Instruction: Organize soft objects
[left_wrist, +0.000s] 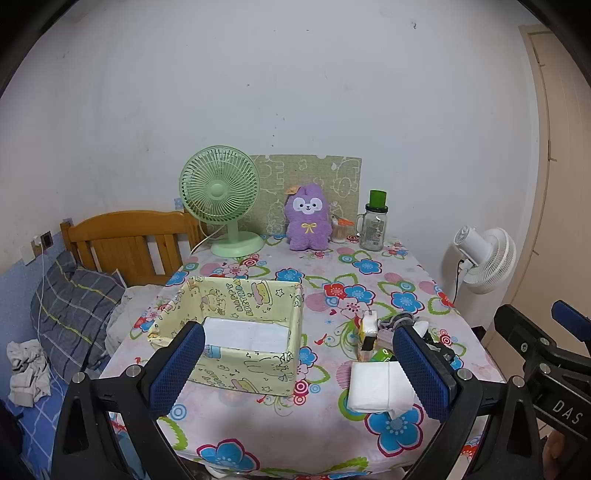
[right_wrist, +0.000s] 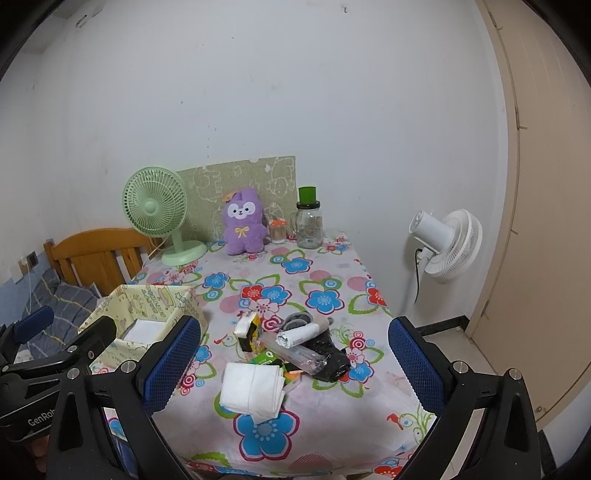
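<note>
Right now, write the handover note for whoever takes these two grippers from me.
Left gripper: open, empty, held over the near table edge.
Right gripper: open, empty, beside it.
Yellow fabric box: left side of the table, with one white folded item already lying flat inside.
White folded pack: loose on the tablecloth, near the front edge, right of the box.
Behind it, a small pile: tissue pack, rolled white item, black bag, green packet.
Done: one piece boxed. Left: the folded pack, then the soft pieces in the pile.
</note>
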